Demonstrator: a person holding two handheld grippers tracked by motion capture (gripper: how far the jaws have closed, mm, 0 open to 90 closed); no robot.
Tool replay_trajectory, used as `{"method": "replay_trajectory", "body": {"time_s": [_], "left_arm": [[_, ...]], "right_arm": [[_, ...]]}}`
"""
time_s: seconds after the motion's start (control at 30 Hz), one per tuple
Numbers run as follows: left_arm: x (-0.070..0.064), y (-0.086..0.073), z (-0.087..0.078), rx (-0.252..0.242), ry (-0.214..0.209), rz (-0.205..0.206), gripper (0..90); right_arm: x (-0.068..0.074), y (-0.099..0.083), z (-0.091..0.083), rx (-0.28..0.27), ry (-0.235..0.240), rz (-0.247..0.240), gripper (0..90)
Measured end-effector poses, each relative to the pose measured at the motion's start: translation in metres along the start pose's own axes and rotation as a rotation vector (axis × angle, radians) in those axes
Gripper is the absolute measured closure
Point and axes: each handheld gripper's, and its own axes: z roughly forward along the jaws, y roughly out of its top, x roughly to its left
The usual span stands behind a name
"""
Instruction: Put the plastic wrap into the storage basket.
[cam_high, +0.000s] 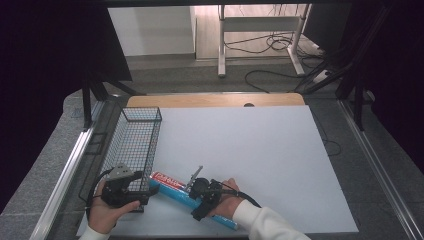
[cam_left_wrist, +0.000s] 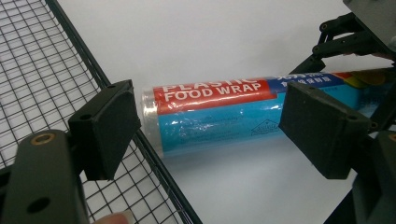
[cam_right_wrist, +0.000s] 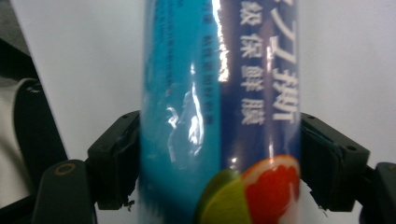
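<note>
Right now the roll of plastic food wrap (cam_high: 187, 192) is lying on the white table top (cam_high: 250, 150), near the front edge, with its red-labelled end almost touching the near corner of the black wire basket (cam_high: 132, 145). In the left gripper view that end (cam_left_wrist: 210, 114) is sitting just beside the basket's lower rail (cam_left_wrist: 154, 158), outside the mesh, so the roll is not yet in the basket.

The right gripper (cam_high: 202, 192) is clamping the roll partway along its length; in the right gripper view both black pads are pressing against the sides of the blue tube (cam_right_wrist: 219, 121), with the fruit picture on the wrapper showing between them. Whether the roll is resting on the table or being lifted a little, I cannot tell from where I am standing.

The left gripper (cam_high: 122, 187) is hovering at the basket's near end with its jaws spread wide and nothing between them; one pad is over the mesh, the other over the roll's blue stretch.

As I am judging it, the grasp is made and the carrying is what is left: raising the roll over the basket wall and laying it down lengthwise inside. The basket itself is looking bare within, and the rest of the table is carrying nothing else.
</note>
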Motion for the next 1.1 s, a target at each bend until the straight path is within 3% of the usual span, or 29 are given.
{"method": "replay_trajectory", "body": {"time_s": [0.2,0.43,0.47,0.6,0.67,0.8,0.97,1.1], "left_arm": [[0.000,0.000,0.000,-0.001,0.001,-0.002,19.5],[-0.001,0.000,-0.001,-0.003,0.001,0.001,19.5],[-0.001,0.000,-0.001,-0.007,0.001,-0.001,19.5],[0.000,0.000,-0.002,-0.009,0.001,-0.001,19.5],[0.000,0.000,-0.002,-0.011,0.001,-0.005,19.5],[0.000,0.000,-0.002,-0.014,0.002,-0.003,19.6],[-0.002,0.001,0.000,-0.008,-0.002,-0.002,19.6],[-0.004,0.002,0.002,-0.004,-0.005,0.003,19.6]], "right_arm": [[-0.003,0.003,0.001,0.041,0.035,0.013,31.9],[-0.009,0.003,-0.001,0.040,0.063,0.033,32.3],[-0.013,0.002,-0.001,0.029,0.099,0.053,32.3],[-0.020,0.001,-0.005,0.014,0.149,0.084,32.3],[-0.024,-0.002,-0.007,0.015,0.147,0.090,32.4],[-0.033,-0.010,-0.015,-0.023,0.166,0.148,32.4],[-0.050,-0.026,-0.036,-0.108,0.176,0.223,32.3],[-0.054,-0.032,-0.045,-0.140,0.167,0.247,32.3]]}}
